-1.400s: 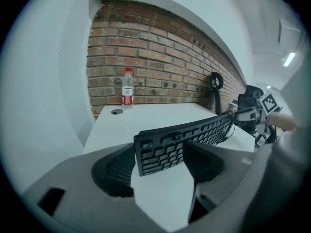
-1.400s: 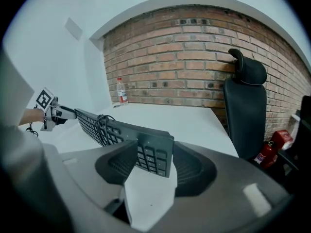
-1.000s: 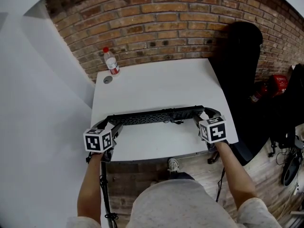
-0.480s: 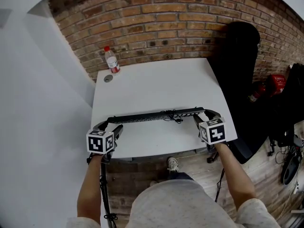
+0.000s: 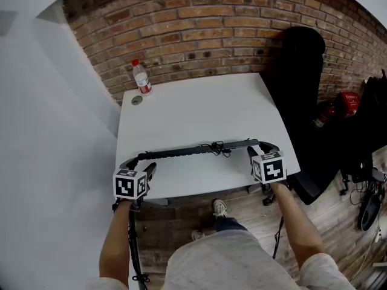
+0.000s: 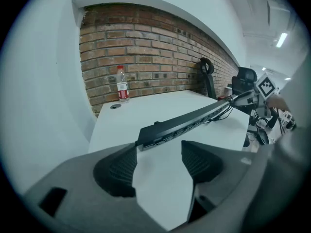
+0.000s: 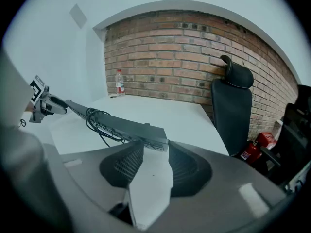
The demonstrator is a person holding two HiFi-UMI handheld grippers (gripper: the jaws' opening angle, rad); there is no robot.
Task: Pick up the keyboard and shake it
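Observation:
The black keyboard (image 5: 187, 151) hangs edge-on over the front of the white table (image 5: 199, 107), with a coiled cable (image 5: 217, 148) at its middle. My left gripper (image 5: 138, 162) is at its left end. In the left gripper view the keyboard's end (image 6: 146, 139) touches one fingertip (image 6: 127, 155) of the left gripper (image 6: 163, 147), with a gap to the other. Those jaws are closing. My right gripper (image 5: 263, 148) is at the right end. The keyboard's end (image 7: 153, 137) sits between the tips of the right gripper (image 7: 155, 147), whose jaws are closing on it.
A water bottle (image 5: 141, 77) and a round port (image 5: 137, 100) are at the table's back left, by the brick wall. A black chair (image 5: 302, 71) stands right of the table. A red fire extinguisher (image 5: 338, 104) lies on the floor beyond it.
The keyboard has turned from flat, keys up, to edge-on. Both grippers have drawn slightly back toward the table's front edge.

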